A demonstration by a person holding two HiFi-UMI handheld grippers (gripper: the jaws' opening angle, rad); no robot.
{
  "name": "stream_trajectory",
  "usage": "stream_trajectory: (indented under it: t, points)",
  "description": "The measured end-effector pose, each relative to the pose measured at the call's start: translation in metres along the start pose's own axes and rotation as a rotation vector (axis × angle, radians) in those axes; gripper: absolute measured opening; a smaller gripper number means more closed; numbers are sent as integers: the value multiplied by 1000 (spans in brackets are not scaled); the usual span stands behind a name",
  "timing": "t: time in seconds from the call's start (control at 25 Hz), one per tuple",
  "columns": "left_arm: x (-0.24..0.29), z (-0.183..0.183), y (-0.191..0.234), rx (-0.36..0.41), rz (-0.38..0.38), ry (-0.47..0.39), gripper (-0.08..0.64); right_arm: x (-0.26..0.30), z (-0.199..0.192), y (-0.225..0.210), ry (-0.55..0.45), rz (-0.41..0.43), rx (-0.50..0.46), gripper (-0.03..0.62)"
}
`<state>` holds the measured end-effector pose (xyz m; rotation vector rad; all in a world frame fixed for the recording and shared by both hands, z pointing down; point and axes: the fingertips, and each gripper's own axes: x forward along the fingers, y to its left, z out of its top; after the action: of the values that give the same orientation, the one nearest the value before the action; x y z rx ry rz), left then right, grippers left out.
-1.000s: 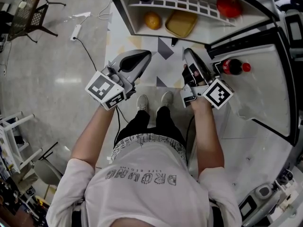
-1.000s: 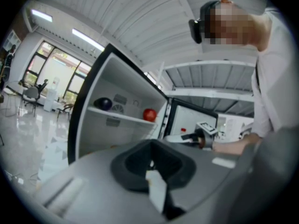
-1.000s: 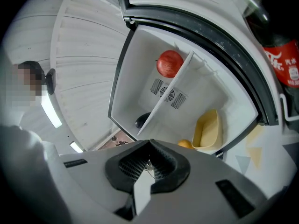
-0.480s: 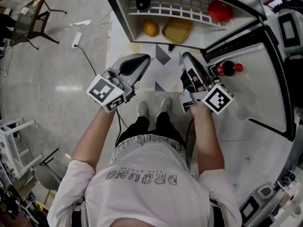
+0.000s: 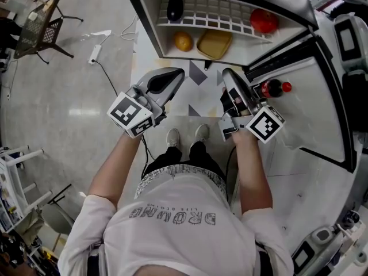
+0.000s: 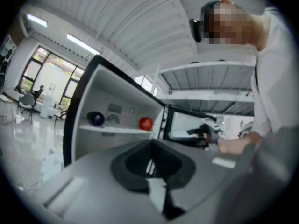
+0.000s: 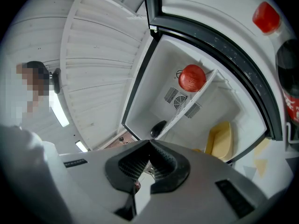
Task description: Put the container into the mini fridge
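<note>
The fridge (image 5: 148, 25) stood open across the top of the head view, its door (image 5: 322, 114) swung out to the right. Below it, at frame centre, the left gripper (image 5: 172, 76) and right gripper (image 5: 229, 75) were held side by side, both pointing at the opening. Each gripper's own view showed its jaws pressed together with nothing between them.

The container (image 5: 214, 43), yellow and shallow, already lay inside the fridge on the lower floor, under the wire shelf (image 5: 213, 10) and just right of an orange (image 5: 183, 41). Neither gripper touched it, so the placing looked done.

It looked like thin moulded plastic: probably light, fairly stiff but liable to flex at the walls, and smooth enough to slip in a loose pinch. If it had to be shifted, the near rim would be the place to grip, one jaw inside and one outside. Whether it had a lid could not be told.

A bottle (image 5: 270, 88) stood in the door. On the shelf sat a red fruit (image 5: 264, 20) at upper right and a dark thing (image 5: 175, 6) at upper left.
</note>
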<state>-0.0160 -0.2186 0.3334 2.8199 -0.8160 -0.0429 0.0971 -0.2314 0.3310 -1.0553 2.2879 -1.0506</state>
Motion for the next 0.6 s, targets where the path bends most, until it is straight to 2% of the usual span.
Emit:
stream_trajectory:
  t: [0.6]
  points:
    - [1,2,3,-17,10,-4,6,9,0,10,52,18,-67,0]
